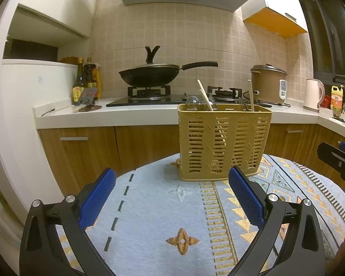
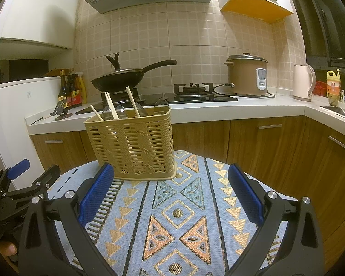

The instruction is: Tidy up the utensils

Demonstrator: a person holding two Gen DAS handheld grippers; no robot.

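Two views show the same quiet arrangement. From the left wrist, the left hand-held gripper (image 1: 172, 203) hangs low over the patterned cloth on the table (image 1: 149, 207) with its blue pads spread wide and nothing between them, presumably because the utensils already stand in the tan slatted basket (image 1: 223, 142). That basket sits upright at the far side of the cloth, a little right of centre, close to the table's far edge; wooden chopsticks (image 1: 204, 95) lean out of it and clear spoon bowls (image 1: 192, 102) show at its rim. Near the left gripper the cloth is bare, so there is open room to move forward, while the right hand-held gripper (image 1: 338, 161) enters at the far right edge, well apart from the basket. From the right wrist, the right gripper (image 2: 171, 203) is likewise parted and empty, its left pad near the basket's front corner without touching, as far as can be told. Here the basket (image 2: 131, 142) stands far left of centre, chopsticks (image 2: 111, 105) slanting inside it. To its right the cloth lies free up to the rounded table edge (image 2: 287, 197), beyond which wooden cabinet doors (image 2: 264, 142) stand close. Judging from this, little remains to sort.
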